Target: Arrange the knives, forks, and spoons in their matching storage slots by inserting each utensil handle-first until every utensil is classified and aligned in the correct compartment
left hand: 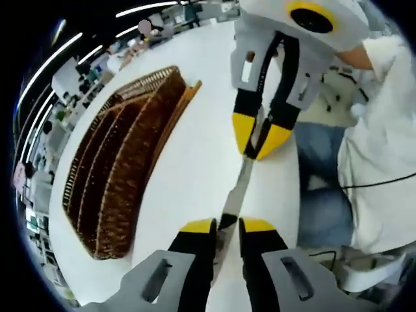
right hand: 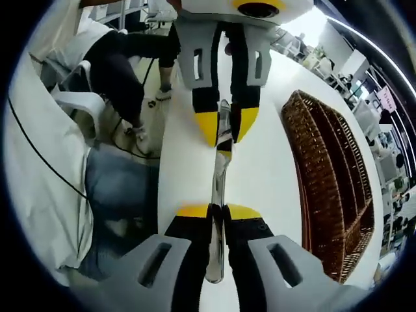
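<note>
Left gripper view, near: left claw [left hand: 225, 224] has yellow tips close together, pinching one end of a shiny metal utensil [left hand: 237, 188]; can't tell whether it's a knife, fork or spoon. Utensil runs straight ahead above the white surface [left hand: 195, 162] to the right claw [left hand: 259, 143], which comes in from the top, tips converging on the utensil's far end. So one utensil is held at both ends, between the two claws

Left of the utensil, well apart from it: brown wicker tray [left hand: 123, 162] lying on the surface, long slots running lengthwise, side by side. Nothing visible in the slots from this angle. Right of the surface: a person's light top and blue trousers

Right gripper view, near: right claw [right hand: 218, 211] pressed together on the utensil [right hand: 220, 175], the metal end poking back between the jaws toward the camera. Further on, left claw [right hand: 223, 133] grips the other end from the top. Wicker tray [right hand: 331, 175] sits to the right on the surface [right hand: 260, 175], apart from both claws. Far background: cluttered room with ceiling strip lights, detail too small to read
</note>
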Motion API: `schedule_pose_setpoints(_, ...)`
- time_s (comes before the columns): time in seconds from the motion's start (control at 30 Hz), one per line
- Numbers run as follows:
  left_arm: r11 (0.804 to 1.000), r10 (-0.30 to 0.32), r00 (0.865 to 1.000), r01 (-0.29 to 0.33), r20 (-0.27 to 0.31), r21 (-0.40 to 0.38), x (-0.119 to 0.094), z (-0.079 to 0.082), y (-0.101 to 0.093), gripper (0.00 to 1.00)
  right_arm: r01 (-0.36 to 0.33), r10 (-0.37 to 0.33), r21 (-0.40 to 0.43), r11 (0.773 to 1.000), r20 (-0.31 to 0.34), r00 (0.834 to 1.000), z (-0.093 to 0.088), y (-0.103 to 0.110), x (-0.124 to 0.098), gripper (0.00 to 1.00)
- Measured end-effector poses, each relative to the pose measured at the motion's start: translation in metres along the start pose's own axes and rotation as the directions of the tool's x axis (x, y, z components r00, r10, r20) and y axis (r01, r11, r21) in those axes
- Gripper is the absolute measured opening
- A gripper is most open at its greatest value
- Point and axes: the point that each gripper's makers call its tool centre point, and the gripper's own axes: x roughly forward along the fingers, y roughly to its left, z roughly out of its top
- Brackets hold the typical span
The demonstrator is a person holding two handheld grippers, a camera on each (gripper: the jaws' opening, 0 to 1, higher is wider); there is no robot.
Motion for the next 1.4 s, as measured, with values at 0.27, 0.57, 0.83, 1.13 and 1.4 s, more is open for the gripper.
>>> schedule_pose_setpoints(0.27,0.997,0.003,0.996,0.004,-0.089,0.081,0.000,0.000,-0.005,0.10,0.023,-0.023,-0.038,0.999,-0.012,1.000,0.000,0.001,-0.001,0.07)
schedule_pose_setpoints(0.57,0.952,0.159,0.987,-0.150,-0.015,0.266,-0.005,0.004,-0.006,0.08,-0.102,0.102,0.035,0.994,-0.003,0.995,-0.004,0.005,-0.003,0.06)
schedule_pose_setpoints(0.83,0.951,0.167,0.986,-0.157,-0.014,0.266,-0.005,0.004,-0.012,0.02,-0.250,0.251,0.169,0.953,0.019,0.968,-0.001,0.003,0.003,0.06)
schedule_pose_setpoints(1.13,0.981,0.088,0.994,-0.076,-0.058,0.177,-0.004,-0.001,0.000,0.02,-0.218,0.219,0.130,0.967,0.006,0.976,-0.007,0.003,-0.001,0.06)
schedule_pose_setpoints(1.4,0.997,0.014,0.996,-0.008,-0.083,0.080,-0.003,-0.002,0.004,0.03,-0.246,0.248,0.249,0.937,0.022,0.968,-0.013,-0.005,-0.002,0.06)
